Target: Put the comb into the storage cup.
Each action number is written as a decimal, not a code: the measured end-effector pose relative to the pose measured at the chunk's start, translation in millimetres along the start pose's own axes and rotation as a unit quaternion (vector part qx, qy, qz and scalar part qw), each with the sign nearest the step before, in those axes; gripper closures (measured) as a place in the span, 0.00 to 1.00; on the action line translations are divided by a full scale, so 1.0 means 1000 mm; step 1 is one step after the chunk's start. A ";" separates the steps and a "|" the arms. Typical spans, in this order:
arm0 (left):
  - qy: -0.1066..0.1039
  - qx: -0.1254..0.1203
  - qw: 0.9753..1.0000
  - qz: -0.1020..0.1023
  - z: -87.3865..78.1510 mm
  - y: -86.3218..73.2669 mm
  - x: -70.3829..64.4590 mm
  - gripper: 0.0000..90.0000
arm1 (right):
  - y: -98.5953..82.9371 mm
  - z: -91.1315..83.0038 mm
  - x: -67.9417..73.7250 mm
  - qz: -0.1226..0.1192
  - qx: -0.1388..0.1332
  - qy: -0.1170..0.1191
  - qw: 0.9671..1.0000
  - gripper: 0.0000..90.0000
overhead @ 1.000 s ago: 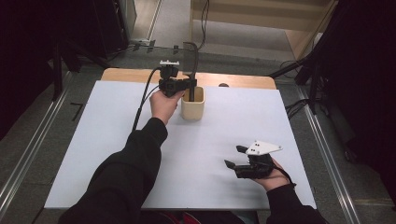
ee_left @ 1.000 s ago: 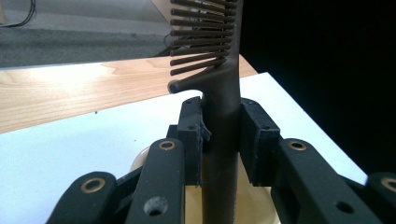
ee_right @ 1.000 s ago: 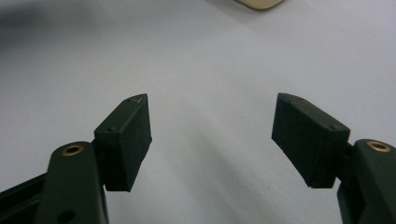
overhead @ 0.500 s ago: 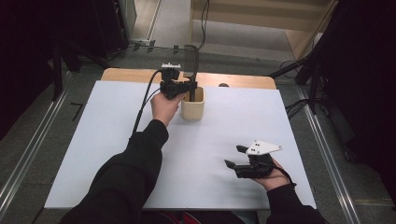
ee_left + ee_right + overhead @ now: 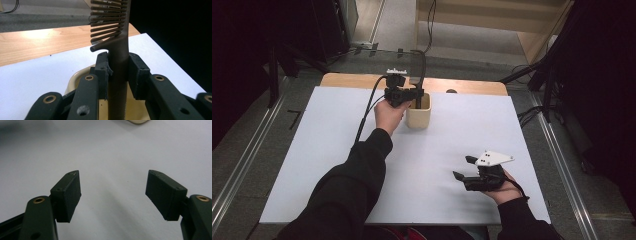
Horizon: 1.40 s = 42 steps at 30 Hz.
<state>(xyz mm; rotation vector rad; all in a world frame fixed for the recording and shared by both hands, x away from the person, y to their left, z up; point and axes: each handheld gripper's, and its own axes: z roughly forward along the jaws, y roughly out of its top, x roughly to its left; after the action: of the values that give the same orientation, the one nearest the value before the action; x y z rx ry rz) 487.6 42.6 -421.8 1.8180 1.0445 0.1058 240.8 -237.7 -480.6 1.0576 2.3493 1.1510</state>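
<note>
Clamping hard, the left gripper (image 5: 117, 72) has a dark comb (image 5: 120, 45) upright by its handle — teeth up, the lower end seemingly down inside the cream cup (image 5: 418, 111) at the table's (image 5: 312, 150) far edge. Over near the front-right corner, the right gripper (image 5: 113, 192) rests with jaws spread wide — nothing between them.

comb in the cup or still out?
Partly in. The comb stands upright, clamped at its handle by the left gripper, its lower end below the rim of the cup; whether it touches bottom cannot be told.
</note>
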 end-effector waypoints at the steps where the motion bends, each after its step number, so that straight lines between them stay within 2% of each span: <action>1: 0.000 0.000 1.000 0.002 0.000 0.000 0.000 0.80 | 0.000 0.000 0.000 0.000 0.000 0.000 1.000 0.30; 4: -0.002 -0.004 1.000 0.005 -0.003 0.001 0.000 0.75 | 0.000 0.001 0.000 -0.003 0.000 0.002 1.000 0.30; 7: 0.017 -0.018 1.000 0.006 -0.013 0.006 -0.001 0.55 | 0.000 0.000 0.001 -0.001 0.001 0.001 1.000 0.30; 10: 0.002 -0.031 1.000 -0.005 -0.023 0.010 0.004 0.45 | 0.000 0.000 0.000 -0.002 -0.001 -0.001 1.000 0.30; 15: -0.007 -0.022 1.000 -0.018 -0.033 0.013 0.009 0.42 | 0.000 0.001 0.001 -0.003 0.000 0.001 1.000 0.30; 19: -0.024 -0.016 0.999 -0.031 -0.037 0.012 0.011 0.42 | 0.000 0.001 0.000 -0.003 0.001 0.001 1.000 0.30; 24: -0.026 -0.006 0.999 -0.025 -0.041 0.009 0.011 0.42 | 0.000 0.001 0.000 -0.003 0.001 0.000 1.000 0.30; 31: -0.031 -0.001 0.999 -0.028 -0.052 0.005 0.014 0.40 | 0.000 0.001 0.000 -0.001 0.001 -0.002 1.000 0.30; 33: -0.038 0.000 0.999 -0.030 -0.054 0.004 0.015 0.40 | 0.000 0.001 0.000 -0.002 0.001 -0.002 1.000 0.30; 35: -0.045 0.008 0.998 -0.033 -0.055 0.002 0.015 0.39 | 0.000 0.002 0.000 -0.003 0.001 -0.002 1.000 0.30; 42: -0.057 0.035 0.997 -0.025 -0.056 -0.006 0.015 0.39 | 0.001 0.002 -0.001 -0.002 0.001 -0.002 1.000 0.30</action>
<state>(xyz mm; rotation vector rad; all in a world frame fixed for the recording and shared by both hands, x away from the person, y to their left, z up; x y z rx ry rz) 465.5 93.2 -403.6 1.8370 1.0235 -0.0655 243.0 -236.7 -481.5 1.0556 2.3475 1.1444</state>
